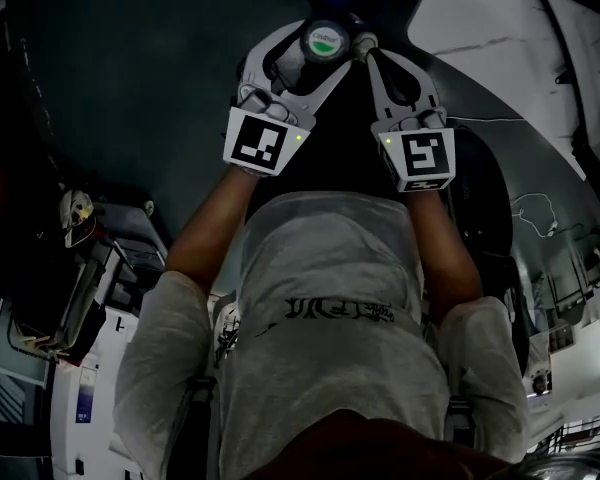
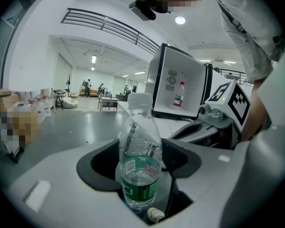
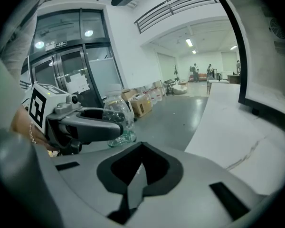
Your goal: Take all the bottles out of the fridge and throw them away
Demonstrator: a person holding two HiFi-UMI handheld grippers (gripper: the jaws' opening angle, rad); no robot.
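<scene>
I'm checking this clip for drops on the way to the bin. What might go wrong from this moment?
1. The left gripper alone holds the clear bottle, clamped on its thin, crinkled body; it may slip or tilt.
2. The right gripper is shut, empty and close beside it; a nudge might knock the bottle loose.
3. A red-labelled bottle stands in the open fridge and is easy to forget.

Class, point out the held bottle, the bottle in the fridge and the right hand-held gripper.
held bottle (image 2: 140,177), left gripper view, green label
bottle in the fridge (image 2: 179,96), left gripper view, its body
right hand-held gripper (image 3: 140,156), right gripper view, between shut fingertips
</scene>
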